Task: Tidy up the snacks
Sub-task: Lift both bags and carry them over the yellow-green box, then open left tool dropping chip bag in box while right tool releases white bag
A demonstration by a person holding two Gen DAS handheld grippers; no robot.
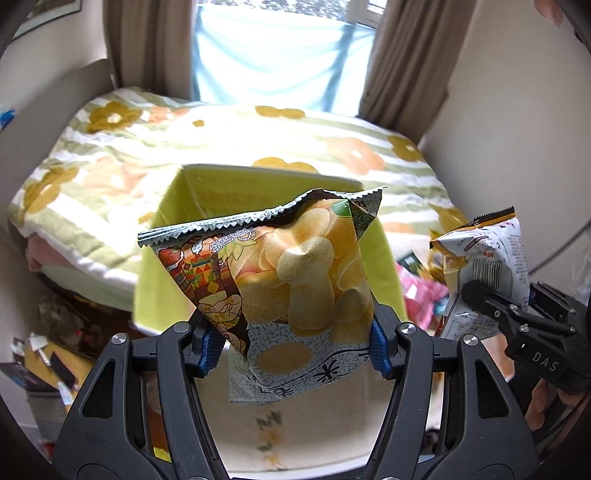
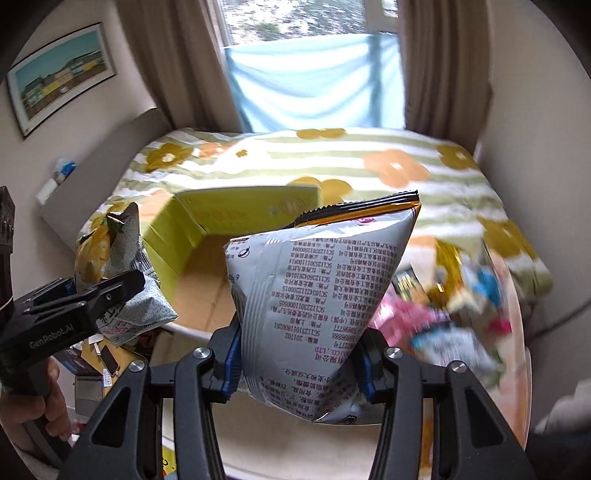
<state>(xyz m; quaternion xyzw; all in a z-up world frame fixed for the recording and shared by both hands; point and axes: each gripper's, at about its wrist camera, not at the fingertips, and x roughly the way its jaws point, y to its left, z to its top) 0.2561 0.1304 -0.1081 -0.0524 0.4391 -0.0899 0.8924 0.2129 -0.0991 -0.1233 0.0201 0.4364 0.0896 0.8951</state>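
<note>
I am working in a home bedroom. A bed with a flower-patterned striped quilt fills the room ahead, under a window flanked by brown curtains. A framed picture hangs on the cream wall, and household clutter lies beside the bed.

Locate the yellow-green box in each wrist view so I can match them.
Left wrist: yellow-green box sits centre, behind the held chip bag.
Right wrist: it lies left of centre, beyond the silver bag.
Shared landmark: flowered bedspread behind it.
</note>
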